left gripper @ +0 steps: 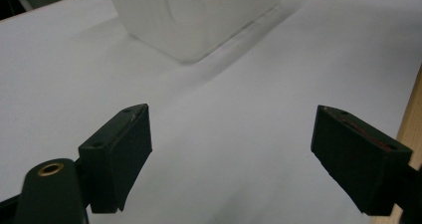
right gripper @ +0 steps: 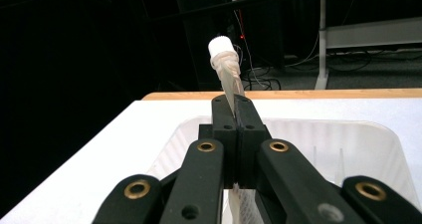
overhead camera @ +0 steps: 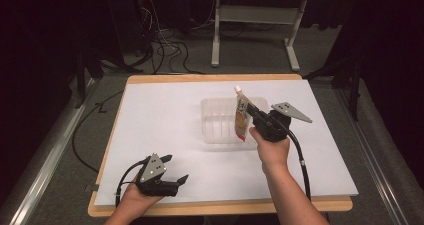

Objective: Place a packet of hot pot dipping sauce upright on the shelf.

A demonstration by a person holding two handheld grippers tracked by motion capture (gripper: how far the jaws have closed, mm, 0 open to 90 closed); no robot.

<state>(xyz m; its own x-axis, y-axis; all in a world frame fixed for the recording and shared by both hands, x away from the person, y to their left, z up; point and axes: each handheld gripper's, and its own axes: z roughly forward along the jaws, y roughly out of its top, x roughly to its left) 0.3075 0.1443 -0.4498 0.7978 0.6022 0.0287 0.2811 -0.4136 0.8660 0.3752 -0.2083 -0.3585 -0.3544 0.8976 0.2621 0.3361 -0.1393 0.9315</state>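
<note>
A squeeze tube [overhead camera: 241,116] with a white cap and an orange-and-white label hangs upright over the right part of a clear plastic bin [overhead camera: 215,130]. My right gripper [overhead camera: 248,108] is shut on the tube's upper part. In the right gripper view the jaws pinch the flattened tube [right gripper: 229,72] just below its white cap, with the bin [right gripper: 318,139] underneath. My left gripper [overhead camera: 175,169] stands open low over the white sheet near the table's front left. In the left gripper view its fingers [left gripper: 119,154] are wide apart with nothing between them, and the bin [left gripper: 194,15] is ahead.
A white sheet [overhead camera: 165,115] covers the wooden table [overhead camera: 215,78]. The table's front edge runs just behind my left hand. Beyond the table lie floor cables [overhead camera: 165,45] and a white desk frame [overhead camera: 216,35]. Dark surroundings flank both sides.
</note>
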